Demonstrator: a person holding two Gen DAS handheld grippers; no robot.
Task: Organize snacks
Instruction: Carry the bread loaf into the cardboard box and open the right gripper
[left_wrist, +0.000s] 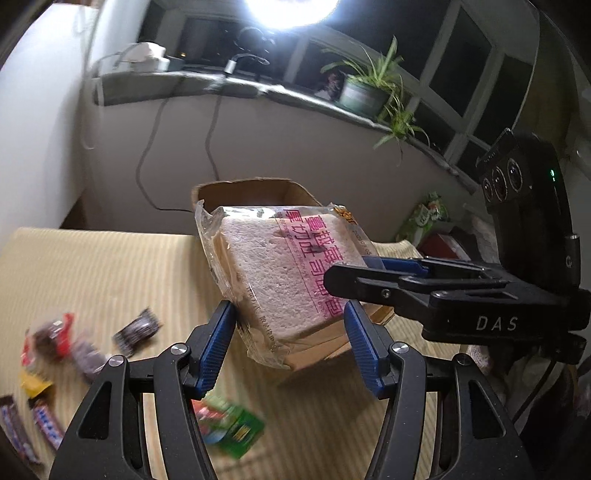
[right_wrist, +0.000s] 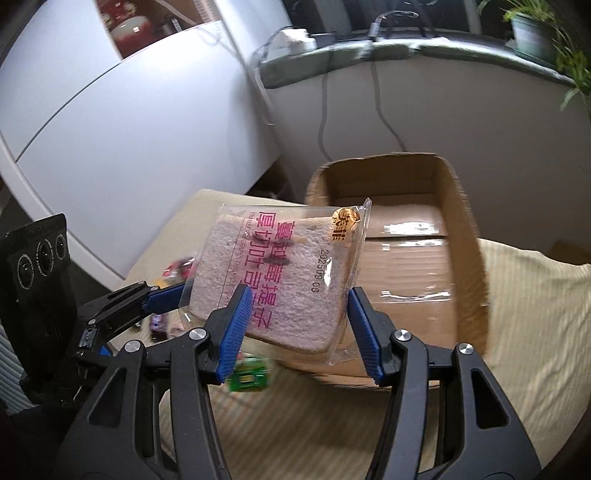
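Bread packet (right_wrist: 280, 277) (apparently gripped) above box (right_wrist: 469, 236)

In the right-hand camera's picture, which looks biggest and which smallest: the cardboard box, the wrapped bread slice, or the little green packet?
As they look in the right wrist view, largest first:
1. cardboard box
2. wrapped bread slice, though it is held up nearer the camera, which enlarges it
3. green packet, partly hidden and blurred

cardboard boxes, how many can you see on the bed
1: the open cardboard box sits at the far end of the striped bedspread, behind the bagged toast held up in front of it. Others may be hidden out of frame.
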